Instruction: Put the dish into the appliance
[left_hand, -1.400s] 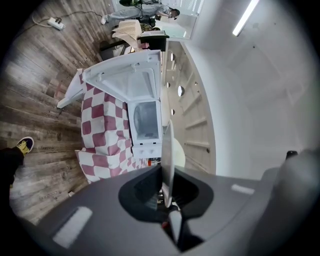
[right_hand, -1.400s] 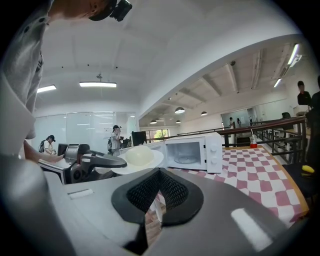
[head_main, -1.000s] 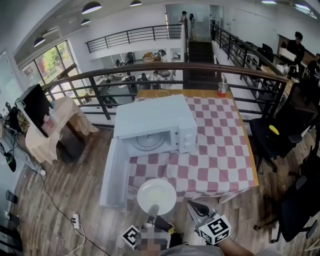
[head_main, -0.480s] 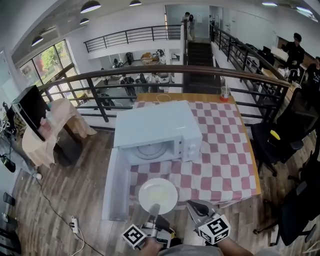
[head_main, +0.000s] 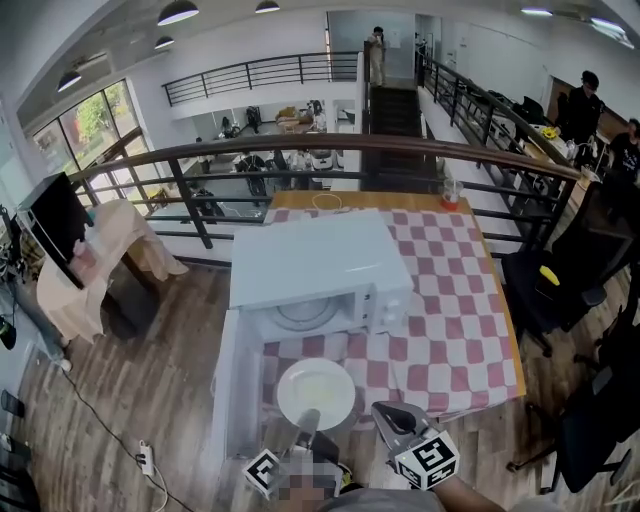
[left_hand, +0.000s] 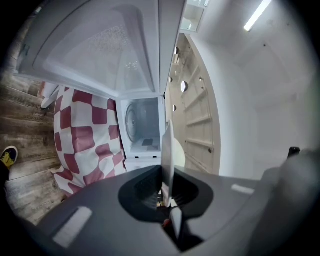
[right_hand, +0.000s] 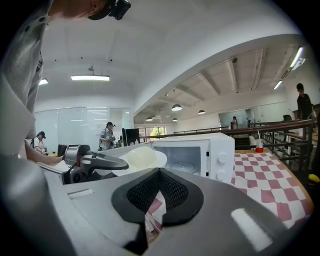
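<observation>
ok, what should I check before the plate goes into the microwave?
1. door of the microwave open: ok, swung wide to the left.
2. grip: ok, left gripper is shut on the near rim of the plate.
3. plate level: ok, roughly flat in the right gripper view.
4. cavity free: ok, only the turntable shows inside.
5. line-up: ok, plate sits straight in front of the opening, not yet inside.
6. right gripper out of the way: ok, empty, to the plate's right.
</observation>
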